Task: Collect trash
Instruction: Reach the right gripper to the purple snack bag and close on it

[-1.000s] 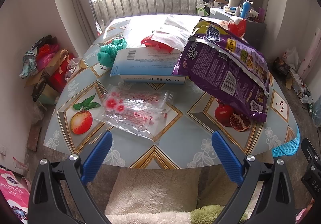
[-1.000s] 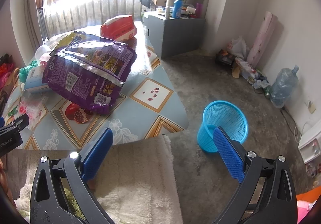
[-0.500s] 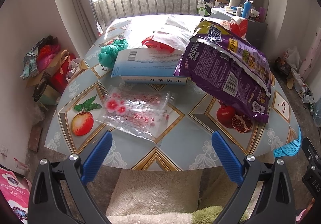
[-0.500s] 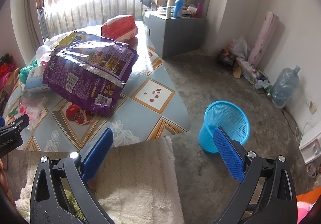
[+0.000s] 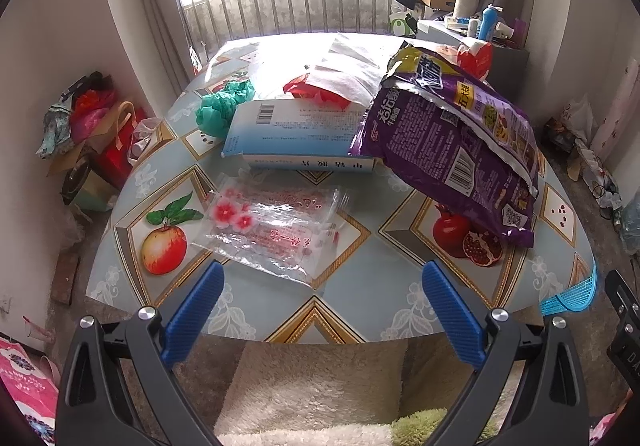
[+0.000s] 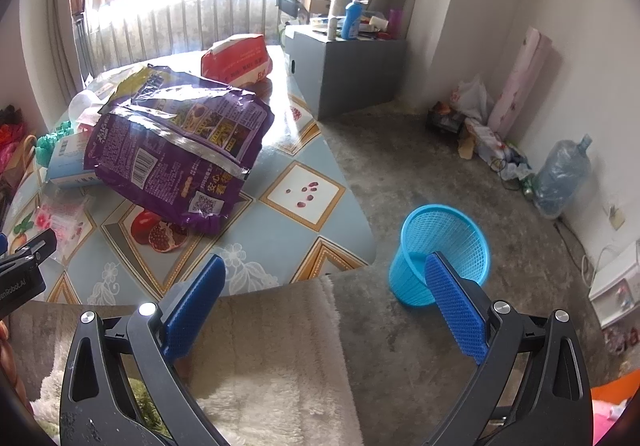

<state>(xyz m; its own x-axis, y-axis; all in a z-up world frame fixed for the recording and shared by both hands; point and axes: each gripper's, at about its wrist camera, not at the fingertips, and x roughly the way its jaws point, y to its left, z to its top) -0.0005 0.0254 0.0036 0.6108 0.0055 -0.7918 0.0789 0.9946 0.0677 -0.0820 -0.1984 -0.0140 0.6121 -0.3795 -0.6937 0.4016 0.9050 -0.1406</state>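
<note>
A: Grippers?
B: Left gripper (image 5: 320, 306) spread wide, empty, at the near table (image 5: 360, 310) edge. Right gripper (image 6: 324, 298) also spread, empty, over the rug.
A: Trash?
B: Clear plastic wrapper (image 5: 276, 228) flat on the table, just ahead of the left gripper. Purple snack bag (image 5: 452, 150) leans on the blue-white box (image 5: 296, 130); green crumpled bag (image 5: 224, 106) behind.
A: Bin?
B: Blue basket (image 6: 440, 246) on the floor, right of the table.

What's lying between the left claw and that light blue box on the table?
A clear plastic wrapper with pink flowers lies flat between the left claw and the light blue box, in the left wrist view.
</note>
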